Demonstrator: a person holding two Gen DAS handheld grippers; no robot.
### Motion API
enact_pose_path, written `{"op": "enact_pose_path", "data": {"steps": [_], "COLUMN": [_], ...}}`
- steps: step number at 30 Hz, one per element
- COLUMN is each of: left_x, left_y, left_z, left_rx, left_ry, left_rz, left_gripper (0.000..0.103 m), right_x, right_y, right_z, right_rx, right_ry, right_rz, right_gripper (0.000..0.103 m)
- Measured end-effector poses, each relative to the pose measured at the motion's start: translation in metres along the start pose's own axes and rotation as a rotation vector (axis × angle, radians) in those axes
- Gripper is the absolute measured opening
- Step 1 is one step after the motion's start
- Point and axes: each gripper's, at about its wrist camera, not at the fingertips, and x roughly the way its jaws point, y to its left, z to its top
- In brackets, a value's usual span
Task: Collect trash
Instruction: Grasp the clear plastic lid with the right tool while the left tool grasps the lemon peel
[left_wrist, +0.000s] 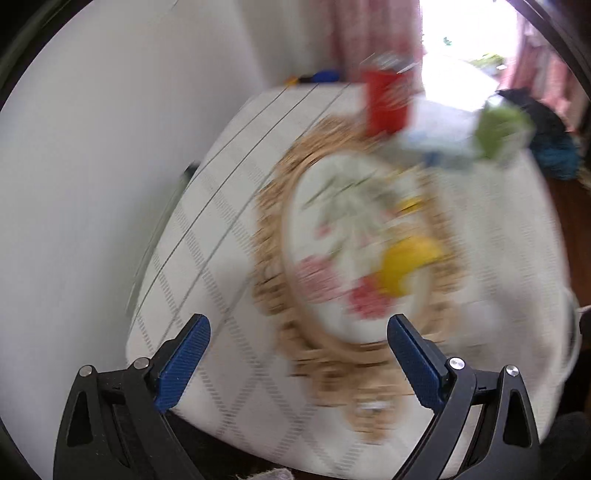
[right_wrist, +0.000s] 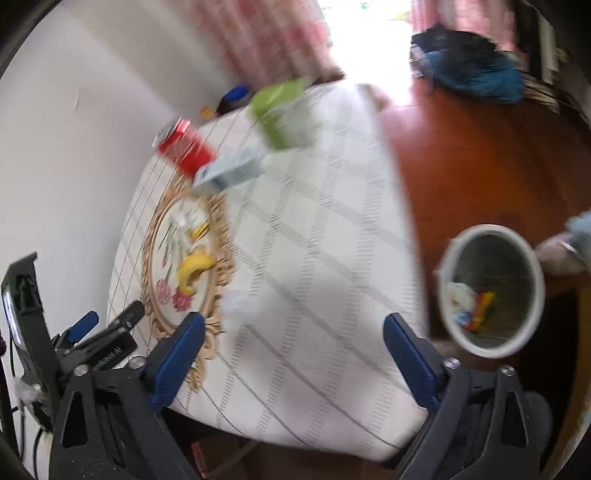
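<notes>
Both views are smeared, so fine detail is unreliable. The left hand-held gripper (left_wrist: 298, 363) has its blue pads spread wide with nothing between them, above the near edge of a desk (left_wrist: 207, 236) covered by a white checked cloth. The right hand-held gripper (right_wrist: 291, 360) is likewise spread and empty over the same cloth.

Trash still on the desk: a red can (right_wrist: 186, 149) lying near the far left corner, a pale blue-white carton or wrapper (right_wrist: 231, 171) touching it, and a green packet (right_wrist: 280, 114) just beyond. A small whitish crumpled scrap (right_wrist: 242, 304) lies on the cloth near the right hand-held gripper (its material cannot be told). A yellow piece that looks like banana peel (left_wrist: 406, 264) rests on a floral plate (left_wrist: 347, 243) with a woven golden surround.

Risks, as a judgement: with the views this blurred, a closing of the pads could miss the scrap or catch a fold of cloth, dragging the cloth and rolling the can off the edge. The plate sits near the left hand-held gripper and could be knocked when reaching for the peel.

Containers: a round white-rimmed bin (right_wrist: 495, 236) stands on the reddish floor to the right of the desk, well apart from the remaining trash; it holds a few colourful wrappers (right_wrist: 467, 304) at the bottom and is otherwise mostly empty.
</notes>
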Motion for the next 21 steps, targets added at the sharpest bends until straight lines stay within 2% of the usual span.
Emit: {"op": "enact_pose_path", "data": {"steps": [2,6,10,11,15,18,21], "left_x": [0.020,0.046,0.051,0.049,0.037,0.025,0.024], "left_y": [0.013,0.028,0.027,0.024,0.007,-0.016,-0.042], "left_z": [-0.007,-0.019,-0.020,-0.019,-0.005,0.007,0.021], "left_rx": [-0.010,-0.022,0.002,0.010,0.052,0.137,0.225], "left_ry": [0.040,0.096,0.098,0.096,0.060,0.022,0.025], "left_rz": [0.019,0.010,-0.008,-0.020,-0.077,-0.129,-0.189], "left_gripper": [0.098,0.098,0.098,0.098,0.098,0.098,0.097], "right_x": [0.033,0.086,0.122,0.123,0.119,0.105,0.096], "right_y": [0.020,0.055,0.072,0.076,0.073,0.054,0.028], "right_z": [0.002,-0.004,-0.010,-0.012,-0.015,-0.014,-0.010], "right_rx": [-0.023,-0.074,-0.119,-0.138,-0.147,-0.114,-0.056], "right_ry": [0.037,0.099,0.141,0.119,0.115,0.097,0.096], "right_rz": [-0.001,-0.013,-0.086,-0.104,-0.120,-0.153,-0.177], "right_gripper": [0.084,0.079,0.051,0.043,0.043,0.043,0.043]}}
